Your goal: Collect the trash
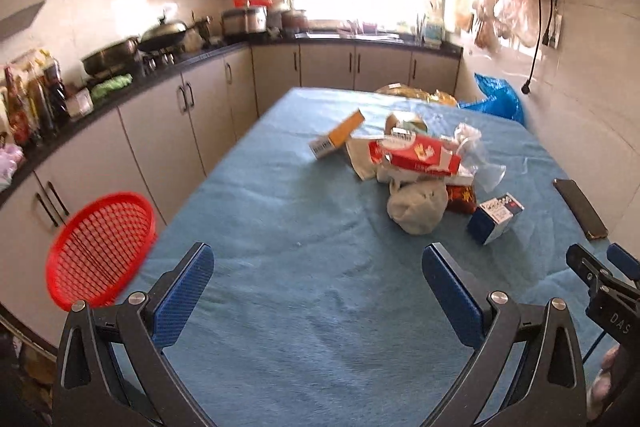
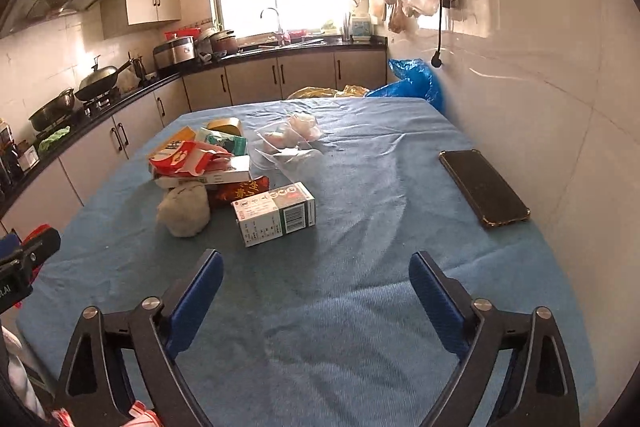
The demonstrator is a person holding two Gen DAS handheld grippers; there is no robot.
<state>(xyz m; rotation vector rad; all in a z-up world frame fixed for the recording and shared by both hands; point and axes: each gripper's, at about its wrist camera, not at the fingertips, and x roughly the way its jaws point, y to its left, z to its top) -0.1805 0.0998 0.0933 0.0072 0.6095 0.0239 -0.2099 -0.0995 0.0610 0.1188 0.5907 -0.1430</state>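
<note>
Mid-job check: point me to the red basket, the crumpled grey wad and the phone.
red basket [image 1: 100, 251], left wrist view, on its mesh bottom.
crumpled grey wad [image 2: 184, 209], right wrist view, on its front face.
phone [image 2: 484, 187], right wrist view, on the middle of its dark screen.

the surface wears a blue cloth [image 2: 360, 187] — matt, faintly ribbed, creased in places. the small cartons [image 2: 276, 213] look like printed cardboard with a slight sheen; the red pack [image 1: 416, 155] is glossy, torn paperboard. a grey-white wad [image 2: 184, 211] looks like soft crumpled paper or cloth, which one is unclear. the clear bag [image 2: 288, 139] is thin, shiny plastic. the red basket [image 1: 100, 251] is moulded plastic mesh. the phone [image 2: 484, 187] is smooth and glossy black. both jaws carry blue textured pads on matt black frames — with polished metal bolts.
</note>
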